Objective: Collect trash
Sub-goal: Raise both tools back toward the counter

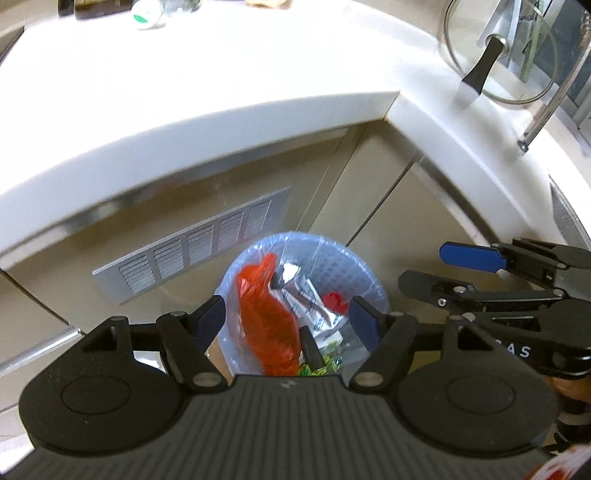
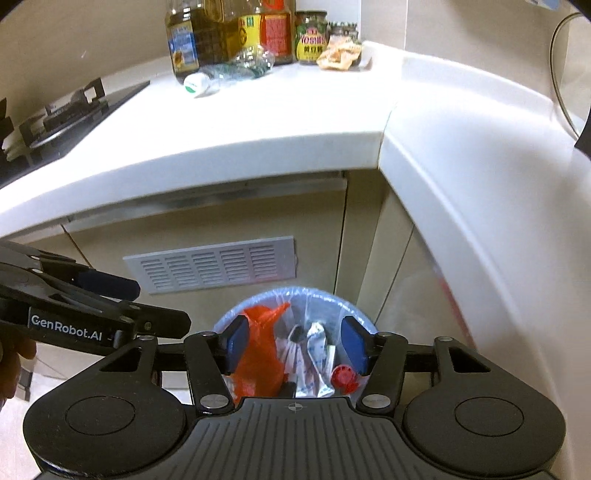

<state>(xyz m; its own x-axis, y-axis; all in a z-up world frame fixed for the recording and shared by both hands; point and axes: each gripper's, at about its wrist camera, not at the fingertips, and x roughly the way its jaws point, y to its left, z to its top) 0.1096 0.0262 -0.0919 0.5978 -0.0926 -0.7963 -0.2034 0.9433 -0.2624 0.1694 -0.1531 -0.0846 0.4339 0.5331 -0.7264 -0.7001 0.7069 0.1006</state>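
Observation:
A small bin with a blue liner (image 1: 334, 251) (image 2: 314, 291) stands on the floor against the cabinet corner. It holds an orange plastic bag (image 1: 266, 314) (image 2: 258, 354), white wrappers (image 1: 308, 299) (image 2: 314, 354) and a red cap (image 1: 334, 300) (image 2: 343, 376). High above the bin my left gripper (image 1: 288, 317) (image 2: 155, 302) is open and empty. My right gripper (image 2: 295, 343) (image 1: 436, 269) hangs beside it, also open with nothing between its fingers. On the counter lie a crushed clear bottle (image 2: 221, 75) (image 1: 147, 14) and a crumpled snack wrapper (image 2: 338, 51).
The white L-shaped countertop (image 2: 277, 122) overhangs the beige cabinets, which carry a metal vent grille (image 2: 210, 266). Oil bottles and jars (image 2: 258, 33) stand at the back, a black stove (image 2: 62, 118) at the left, a glass pot lid (image 1: 498, 55) at the right.

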